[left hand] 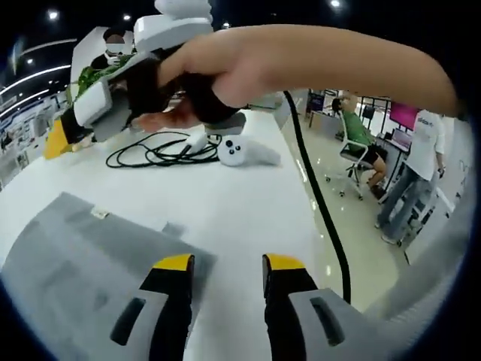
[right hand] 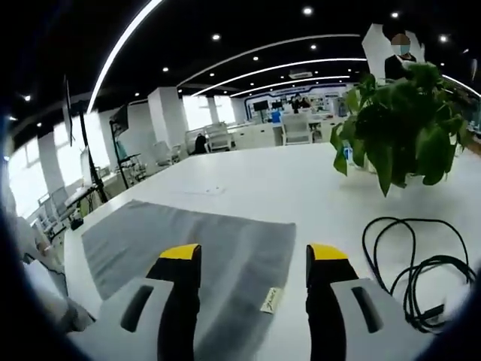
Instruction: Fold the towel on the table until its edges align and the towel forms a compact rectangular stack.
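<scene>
- The white counter [right hand: 316,188] spreads across both views in a bright open office with rows of ceiling lights.
- The grey towel [right hand: 195,248] lies flat and spread on the counter. In the right gripper view it reaches from the left under the near jaws; a small label [right hand: 270,301] sits at its near right corner.
- In the left gripper view the towel [left hand: 83,263] fills the lower left, with its right edge under the left jaw.
- A potted plant [right hand: 406,128] stands on the far right of the counter in the right gripper view.
- A black cable [right hand: 413,263] lies coiled on the counter, near the plant's side.
- In the left gripper view a person's hand [left hand: 248,68] holds the right gripper [left hand: 60,135] above the counter, near a white controller [left hand: 244,153] and the cable [left hand: 150,153].
- Two people are by desks at the right of the left gripper view, one seated and one standing.
- The left gripper [left hand: 227,263] hangs over the towel's edge with its yellow-tipped jaws apart, nothing between them.
- The right gripper [right hand: 254,253], seen in its own view, has its jaws wide apart above the towel, holding nothing.
</scene>
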